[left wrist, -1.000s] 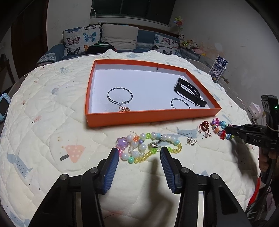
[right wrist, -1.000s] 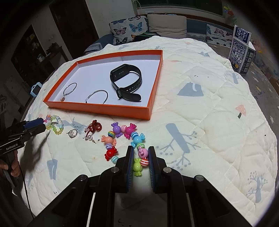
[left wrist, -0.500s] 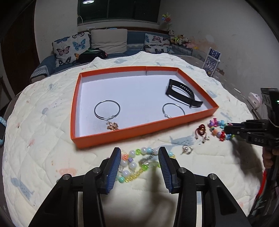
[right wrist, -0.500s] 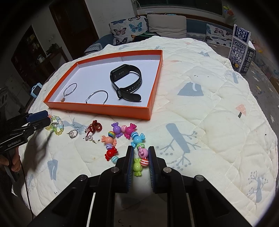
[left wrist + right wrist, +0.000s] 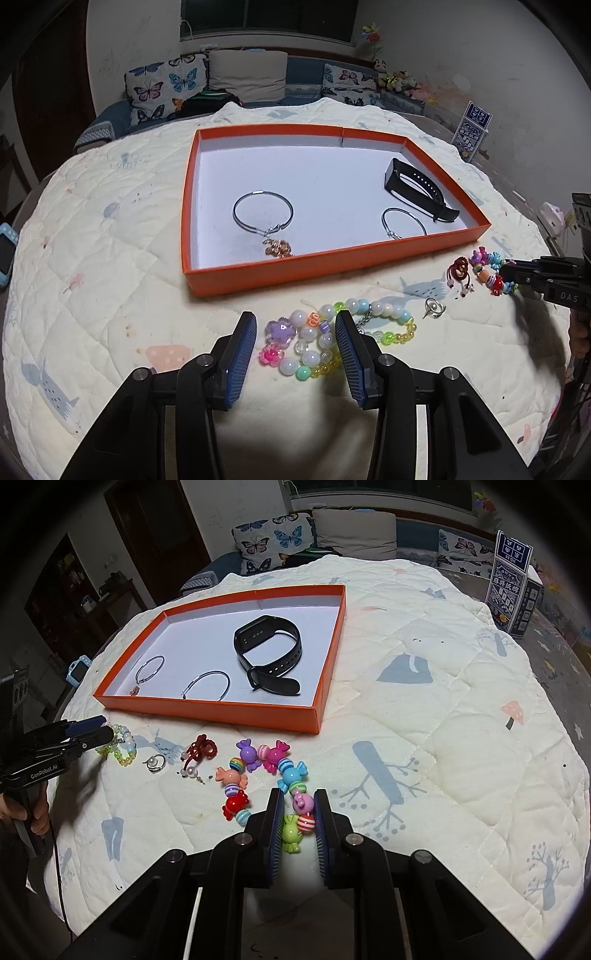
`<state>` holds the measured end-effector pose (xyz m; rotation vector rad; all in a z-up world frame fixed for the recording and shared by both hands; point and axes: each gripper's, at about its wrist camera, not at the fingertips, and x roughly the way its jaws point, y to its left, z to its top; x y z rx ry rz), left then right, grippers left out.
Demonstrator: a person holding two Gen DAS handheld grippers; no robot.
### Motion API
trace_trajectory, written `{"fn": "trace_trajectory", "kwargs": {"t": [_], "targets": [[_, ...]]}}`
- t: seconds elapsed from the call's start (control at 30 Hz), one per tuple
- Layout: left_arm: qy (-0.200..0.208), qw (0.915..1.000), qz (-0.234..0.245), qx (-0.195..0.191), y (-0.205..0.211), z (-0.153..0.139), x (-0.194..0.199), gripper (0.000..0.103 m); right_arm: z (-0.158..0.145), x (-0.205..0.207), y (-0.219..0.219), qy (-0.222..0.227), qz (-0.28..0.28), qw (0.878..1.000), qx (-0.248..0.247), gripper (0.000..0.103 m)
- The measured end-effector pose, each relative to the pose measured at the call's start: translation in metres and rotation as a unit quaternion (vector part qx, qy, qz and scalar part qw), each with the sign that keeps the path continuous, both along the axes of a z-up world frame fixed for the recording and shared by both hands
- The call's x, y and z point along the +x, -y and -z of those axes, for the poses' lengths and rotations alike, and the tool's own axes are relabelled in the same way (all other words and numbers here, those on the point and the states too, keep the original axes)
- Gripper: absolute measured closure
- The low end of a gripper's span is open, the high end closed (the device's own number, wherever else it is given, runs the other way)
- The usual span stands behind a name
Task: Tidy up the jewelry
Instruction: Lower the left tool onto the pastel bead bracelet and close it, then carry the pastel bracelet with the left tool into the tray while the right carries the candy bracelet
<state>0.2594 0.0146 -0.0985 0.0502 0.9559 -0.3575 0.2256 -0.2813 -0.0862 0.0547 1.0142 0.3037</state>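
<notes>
The orange tray (image 5: 325,271) has bare white floor across its far half and left corner; a large wire bangle (image 5: 263,212), a small bangle (image 5: 403,222) and a black watch band (image 5: 417,188) take up the rest. Its raised near wall stands between the tray floor and the beaded bracelet (image 5: 332,336), ring (image 5: 433,308) and red charm (image 5: 459,271) on the quilt (image 5: 443,738), whose right side lies open.

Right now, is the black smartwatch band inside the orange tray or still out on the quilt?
Inside. The black smartwatch band lies on the white floor of the orange tray, near its right wall.
</notes>
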Motion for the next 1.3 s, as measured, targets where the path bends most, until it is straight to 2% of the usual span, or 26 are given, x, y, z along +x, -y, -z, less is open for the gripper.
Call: {"fn": "trace_trajectory", "kwargs": {"t": [0.3, 0.47, 0.63, 0.83, 0.97, 1.07, 1.3], "targets": [[0.003, 0.9991, -0.002, -0.042, -0.025, -0.007, -0.004, 0.055, 0.0, 0.0, 0.0, 0.0, -0.001, 1.0, -0.002, 0.084], [0.002, 0.9997, 0.005, -0.026, -0.032, -0.006, 0.001, 0.07, 0.0, 0.0, -0.001, 0.0, -0.001, 1.0, -0.003, 0.084], [0.005, 0.9994, 0.035, -0.003, -0.024, -0.003, 0.0, 0.071, 0.0, 0.0, -0.001, -0.001, -0.001, 1.0, -0.001, 0.084], [0.016, 0.9982, 0.057, 0.005, -0.016, -0.001, -0.002, 0.072, 0.0, 0.001, -0.001, -0.001, -0.001, 1.0, -0.001, 0.084], [0.025, 0.997, 0.071, 0.017, -0.009, -0.001, -0.006, 0.079, 0.0, 0.001, -0.002, -0.001, -0.001, 1.0, -0.002, 0.084], [0.026, 0.9964, 0.076, 0.024, -0.005, -0.002, -0.007, 0.087, 0.0, 0.002, -0.002, -0.001, 0.0, 1.0, -0.002, 0.084], [0.036, 0.9979, 0.051, 0.017, -0.006, -0.009, -0.015, 0.087, -0.002, 0.001, -0.002, 0.002, 0.002, 1.0, 0.007, 0.084]]}}
